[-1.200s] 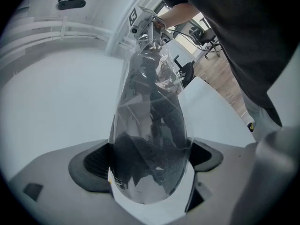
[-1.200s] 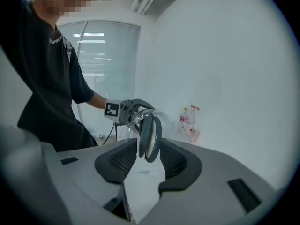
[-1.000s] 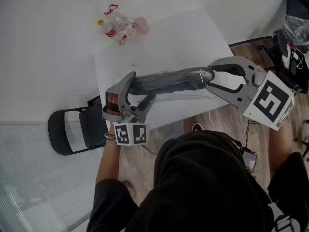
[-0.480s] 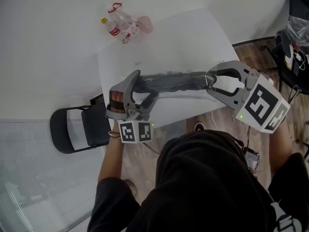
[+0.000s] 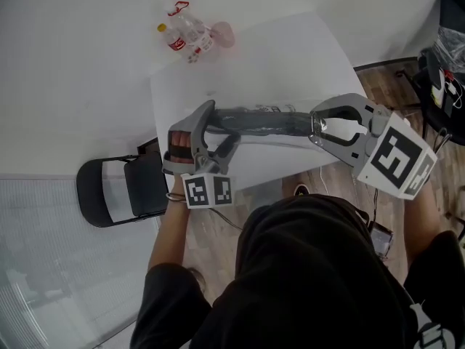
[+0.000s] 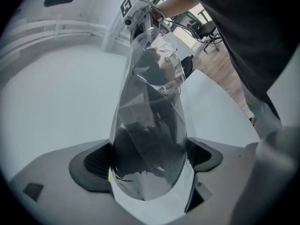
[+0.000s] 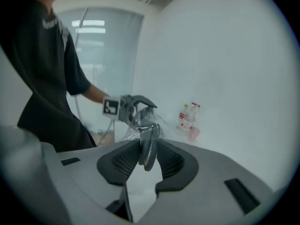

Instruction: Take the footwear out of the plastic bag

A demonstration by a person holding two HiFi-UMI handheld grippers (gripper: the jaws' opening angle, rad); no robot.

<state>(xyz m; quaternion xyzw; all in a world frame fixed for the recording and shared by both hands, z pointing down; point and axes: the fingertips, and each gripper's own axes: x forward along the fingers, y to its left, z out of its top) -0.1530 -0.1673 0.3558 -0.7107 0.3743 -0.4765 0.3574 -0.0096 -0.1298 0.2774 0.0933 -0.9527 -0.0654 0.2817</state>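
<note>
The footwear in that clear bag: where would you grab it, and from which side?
Grip the footwear by its thin end, edge-on, coming from the end opposite the left gripper, which clamps the plastic bag at its wide end. That flat end slips easily between pads; the jaws of the right gripper have just been closing on it.

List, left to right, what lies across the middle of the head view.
Black chair → left gripper → plastic bag with dark footwear inside → right gripper, its fingers having just been closing, the bag's end between them.
</note>
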